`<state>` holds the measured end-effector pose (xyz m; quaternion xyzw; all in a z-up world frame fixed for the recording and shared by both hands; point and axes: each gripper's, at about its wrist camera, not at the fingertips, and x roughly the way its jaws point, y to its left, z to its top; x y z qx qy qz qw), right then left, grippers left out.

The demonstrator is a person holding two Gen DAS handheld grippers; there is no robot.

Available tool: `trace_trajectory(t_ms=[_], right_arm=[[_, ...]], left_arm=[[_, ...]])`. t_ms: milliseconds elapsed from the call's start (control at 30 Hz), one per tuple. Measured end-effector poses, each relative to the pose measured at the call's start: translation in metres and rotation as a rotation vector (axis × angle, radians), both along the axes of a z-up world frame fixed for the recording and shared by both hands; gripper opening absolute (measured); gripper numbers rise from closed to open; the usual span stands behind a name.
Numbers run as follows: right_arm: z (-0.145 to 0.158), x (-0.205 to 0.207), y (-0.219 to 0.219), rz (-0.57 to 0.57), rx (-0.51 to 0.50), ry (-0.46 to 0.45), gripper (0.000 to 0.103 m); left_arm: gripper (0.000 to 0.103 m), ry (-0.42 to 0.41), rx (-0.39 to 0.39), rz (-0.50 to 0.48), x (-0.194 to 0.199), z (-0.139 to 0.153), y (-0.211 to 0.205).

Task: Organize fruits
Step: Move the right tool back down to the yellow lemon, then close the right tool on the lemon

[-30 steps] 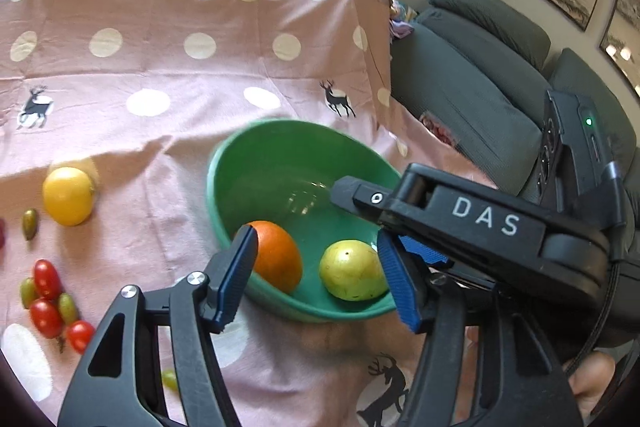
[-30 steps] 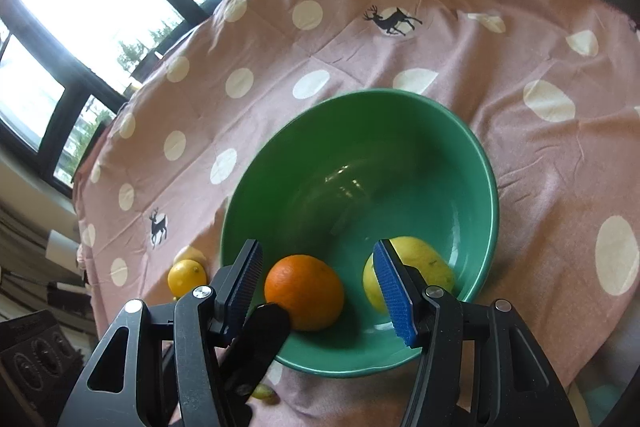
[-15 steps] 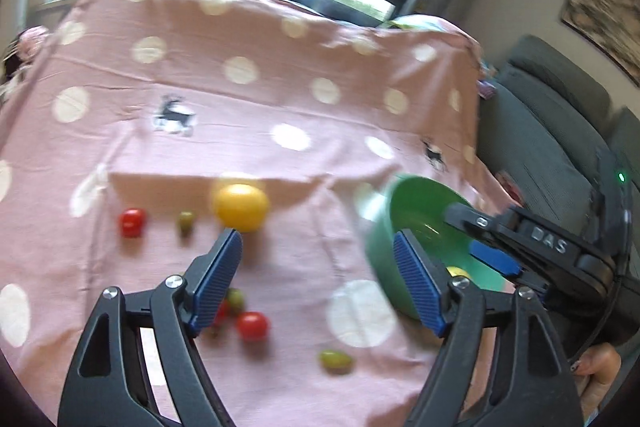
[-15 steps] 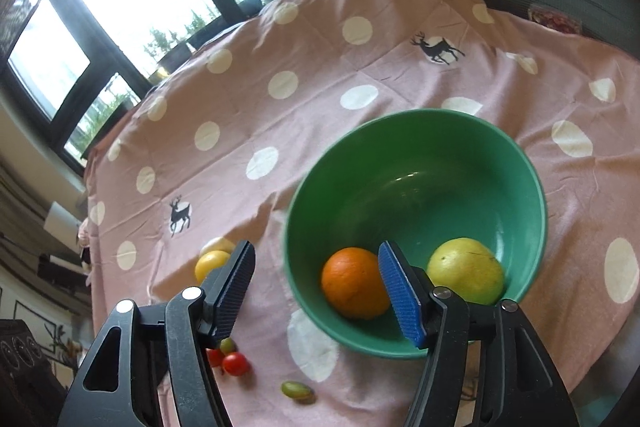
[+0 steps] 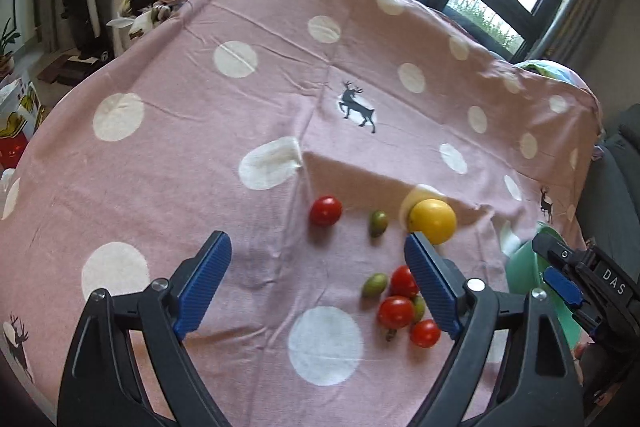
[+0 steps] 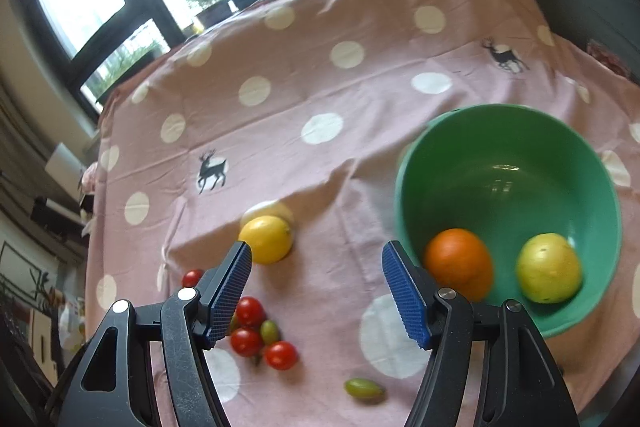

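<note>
The left gripper (image 5: 316,263) has just been opening, nothing between its jaws; the right gripper (image 6: 316,285) gapes empty beside the green plastic bowl (image 6: 600,187) at right.

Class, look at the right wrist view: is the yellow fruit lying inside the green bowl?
No, the yellow fruit rests on the cloth, left of the green bowl.

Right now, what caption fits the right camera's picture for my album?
Open right gripper above a pink cloth, green bowl holding an orange.
</note>
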<state>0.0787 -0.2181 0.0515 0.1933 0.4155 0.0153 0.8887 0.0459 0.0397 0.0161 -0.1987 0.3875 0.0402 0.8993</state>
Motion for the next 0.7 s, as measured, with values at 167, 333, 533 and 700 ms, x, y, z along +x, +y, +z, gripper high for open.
trace_trajectory(t_ms=[167,333,533,700], right_arm=[[-0.018,0.023,0.03,0.047,-0.023,0.031,0.082],[-0.04,0.05,0.047,0.068,-0.049,0.09,0.082],[-0.06,0.076,0.057,0.088,-0.084,0.139,0.082],[-0.075,0.089,0.062,0.083,-0.067,0.182,0.082]], left_arm=[[0.089,0.038,-0.013,0.039,0.005,-0.013,0.016],[0.089,0.07,-0.031,0.053,0.009,-0.021,0.024],[0.089,0.091,-0.036,0.046,0.013,-0.026,0.024],[0.089,0.111,-0.027,0.037,0.016,-0.031,0.023]])
